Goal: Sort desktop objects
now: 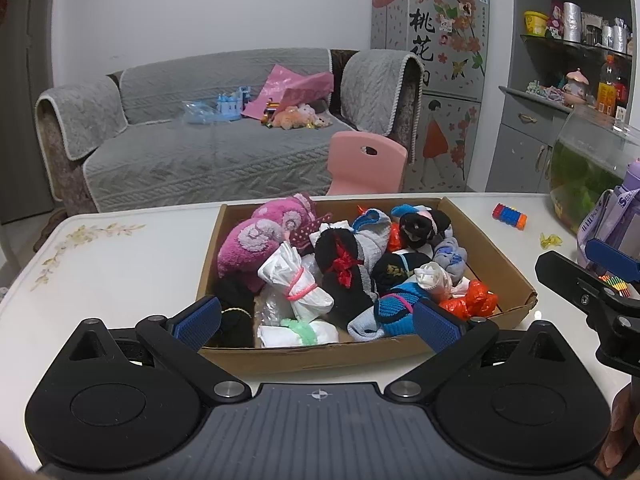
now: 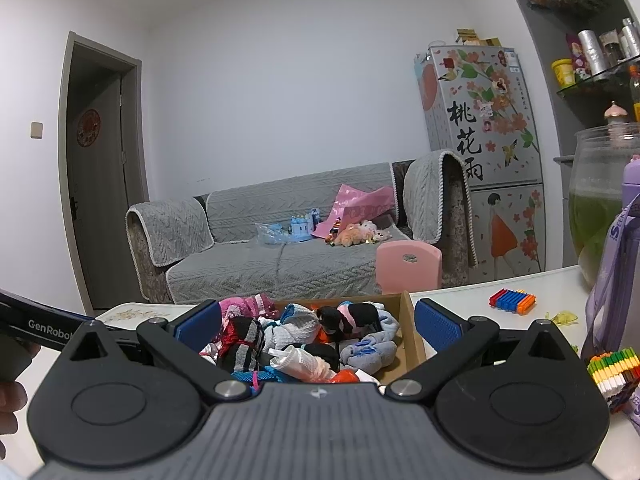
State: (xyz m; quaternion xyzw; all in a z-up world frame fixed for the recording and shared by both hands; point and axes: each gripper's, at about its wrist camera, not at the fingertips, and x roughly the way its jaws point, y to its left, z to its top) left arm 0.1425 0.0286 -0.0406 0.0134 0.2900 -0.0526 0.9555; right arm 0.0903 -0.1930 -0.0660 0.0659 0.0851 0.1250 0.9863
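Bare table (image 1: 120, 264) left of box (image 1: 304, 354)

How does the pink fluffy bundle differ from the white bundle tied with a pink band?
The pink fluffy bundle is bulkier, plush, and sits in the cardboard box's far left corner. The white bundle is slimmer, smooth, cinched by a pink band, and lies nearer the front. Both rest inside the box, ungripped.

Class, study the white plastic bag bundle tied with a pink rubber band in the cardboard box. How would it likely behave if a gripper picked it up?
The white bag bundle looks crinkled and thin, so probably light and squashy. Its pink rubber band should keep it from unfolding. The plastic may slip between pads.
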